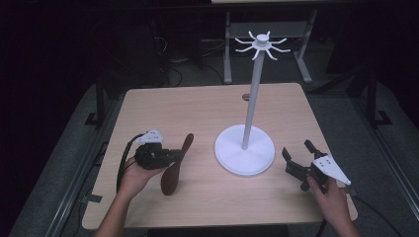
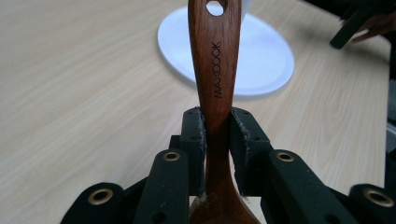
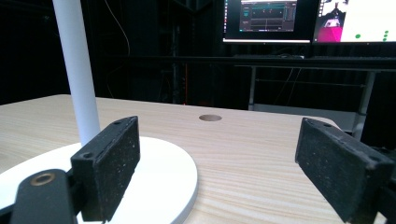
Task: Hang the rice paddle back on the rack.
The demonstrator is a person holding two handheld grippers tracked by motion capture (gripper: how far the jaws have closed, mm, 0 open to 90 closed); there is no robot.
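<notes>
A dark wooden spoon [image 1: 176,165] is held over the left half of the table, bowl toward the near edge, handle pointing away. My left gripper [image 1: 172,157] is shut on its neck; in the left gripper view the pads clamp the spoon [image 2: 215,98] below the MAXCOOK lettering, with the hanging hole at its top. A white stand [image 1: 245,148] with a round base, tall pole and hooked crown [image 1: 262,45] rises at the table's middle. My right gripper [image 1: 298,156] sits open just right of the base, its pads [image 3: 109,161] wide apart with nothing between them.
The light wooden table [image 1: 197,113] has a small round hole [image 1: 245,97] at its far edge. Beyond it stand dark desk frames, cables and lit monitors [image 3: 266,21]. The stand's base [image 2: 261,56] lies just ahead of the spoon's handle.
</notes>
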